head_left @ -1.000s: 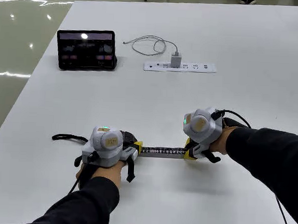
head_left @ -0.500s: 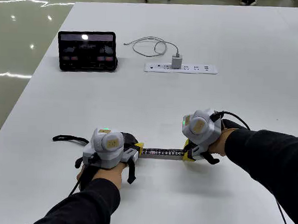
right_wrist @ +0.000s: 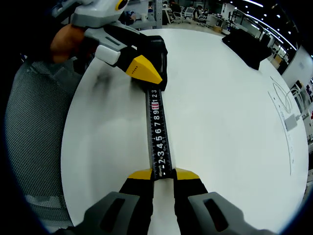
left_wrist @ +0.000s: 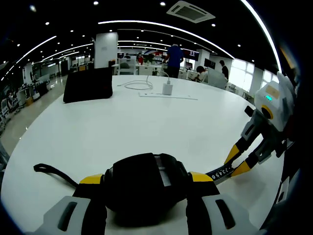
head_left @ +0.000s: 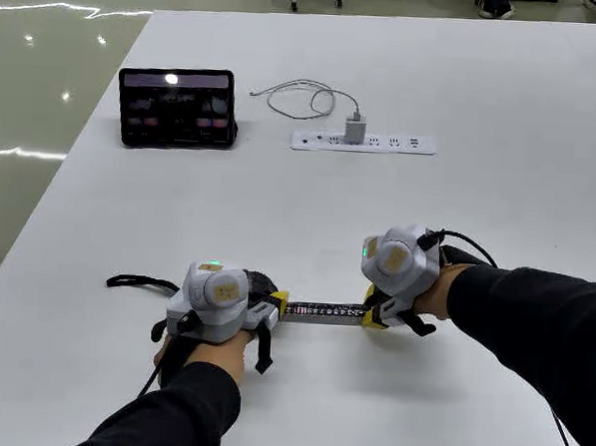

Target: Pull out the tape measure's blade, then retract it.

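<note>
The tape measure's black case point(head_left: 259, 281) lies on the white table point(head_left: 308, 214), and my left gripper point(left_wrist: 146, 178) is shut on it, one yellow-tipped jaw on each side. A short length of the blade point(right_wrist: 156, 132) runs flat along the table from the case to my right gripper point(right_wrist: 161, 175), which is shut on the blade's end. In the head view the blade point(head_left: 323, 309) spans the gap between the left gripper point(head_left: 266, 301) and the right gripper point(head_left: 370, 317). The case's black wrist strap point(head_left: 135, 280) trails off to the left.
A dark tablet point(head_left: 177, 107) stands at the far left. A white power strip point(head_left: 362, 141) with a charger and a looped cable point(head_left: 305, 92) lies behind the work. The table's near edge is close to my arms, and a grey mesh chair point(right_wrist: 34, 122) sits beside it.
My right gripper has drifted slightly toward the case, so the exposed blade is a little shorter. The left gripper and the case have stayed put.
</note>
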